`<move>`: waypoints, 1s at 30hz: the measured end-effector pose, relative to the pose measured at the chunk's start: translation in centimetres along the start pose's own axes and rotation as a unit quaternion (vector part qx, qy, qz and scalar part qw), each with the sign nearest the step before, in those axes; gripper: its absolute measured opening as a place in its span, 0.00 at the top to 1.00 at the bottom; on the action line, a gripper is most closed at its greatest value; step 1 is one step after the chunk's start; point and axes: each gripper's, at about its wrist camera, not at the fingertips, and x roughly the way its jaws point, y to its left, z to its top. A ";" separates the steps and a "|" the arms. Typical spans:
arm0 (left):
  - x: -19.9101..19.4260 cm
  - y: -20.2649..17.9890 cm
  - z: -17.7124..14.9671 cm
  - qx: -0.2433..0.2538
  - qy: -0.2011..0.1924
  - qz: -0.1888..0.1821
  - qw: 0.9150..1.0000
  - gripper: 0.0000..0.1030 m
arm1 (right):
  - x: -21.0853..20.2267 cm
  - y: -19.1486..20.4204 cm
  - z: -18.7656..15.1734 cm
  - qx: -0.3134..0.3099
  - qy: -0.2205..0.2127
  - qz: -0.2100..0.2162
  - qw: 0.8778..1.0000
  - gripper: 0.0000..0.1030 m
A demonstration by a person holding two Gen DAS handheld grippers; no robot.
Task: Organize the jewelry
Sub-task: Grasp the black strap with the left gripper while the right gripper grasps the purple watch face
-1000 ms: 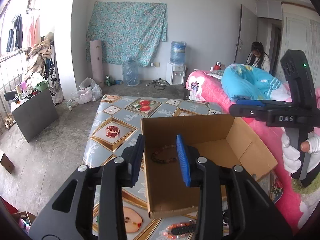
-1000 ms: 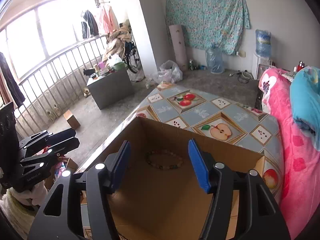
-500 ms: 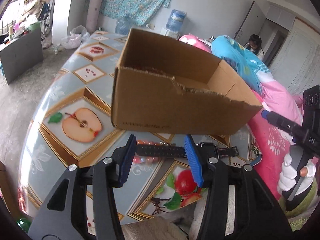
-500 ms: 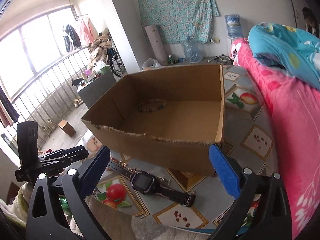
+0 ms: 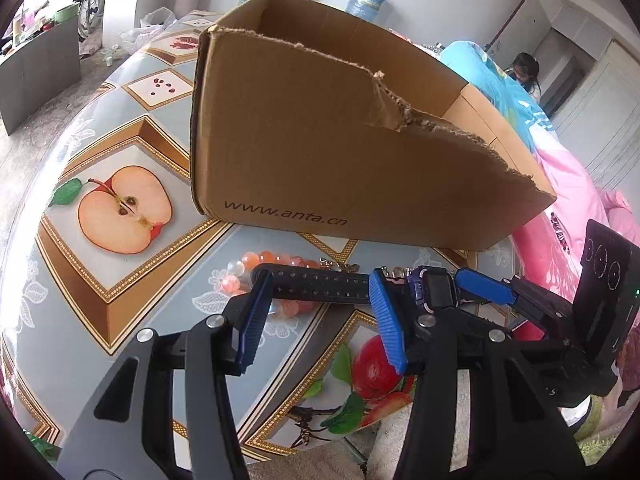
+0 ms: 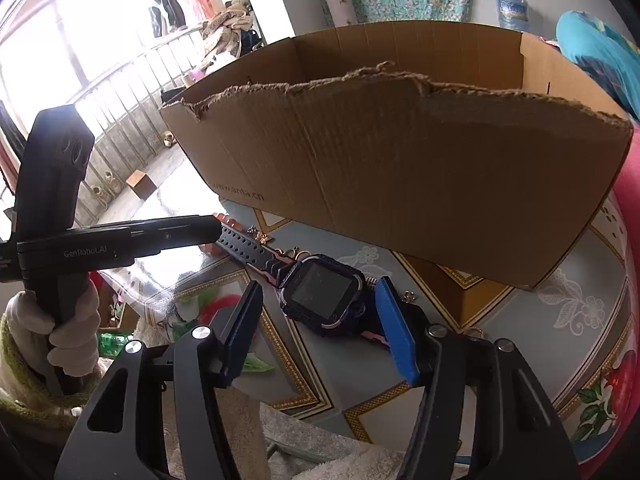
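Both tongs half open, holding nothing — left gripper point(image 5: 318, 312) astride watch point(image 5: 434, 290) strap, right gripper point(image 6: 320, 312) closing around its face; we risk snagging the bead bracelet point(image 5: 272, 260) beneath.

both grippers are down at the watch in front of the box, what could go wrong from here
1. The watch strap lies across the pink bead bracelet; lifting it may drag the beads along.
2. The right gripper, jaws closing around the watch face, and the left gripper, astride the strap, are crowded and could collide.
3. The cardboard box has a tall, torn front wall; a low lift could snag it.
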 end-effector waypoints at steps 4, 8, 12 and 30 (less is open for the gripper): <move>0.0 0.4 0.5 -0.014 -0.004 0.009 1.000 0.52 | 0.2 0.3 -0.2 -0.009 0.000 -0.003 1.000 0.46; 0.4 0.7 0.9 -0.016 0.001 0.023 1.000 0.49 | 0.5 0.8 -0.1 -0.018 -0.001 -0.010 1.000 0.46; 0.8 0.5 1.0 -0.013 0.008 0.021 1.000 0.49 | 0.5 1.3 -0.1 -0.025 -0.001 -0.016 1.000 0.46; 0.2 0.4 0.8 -0.003 0.005 0.037 0.999 0.48 | 0.8 2.3 0.1 -0.034 -0.002 -0.021 0.999 0.46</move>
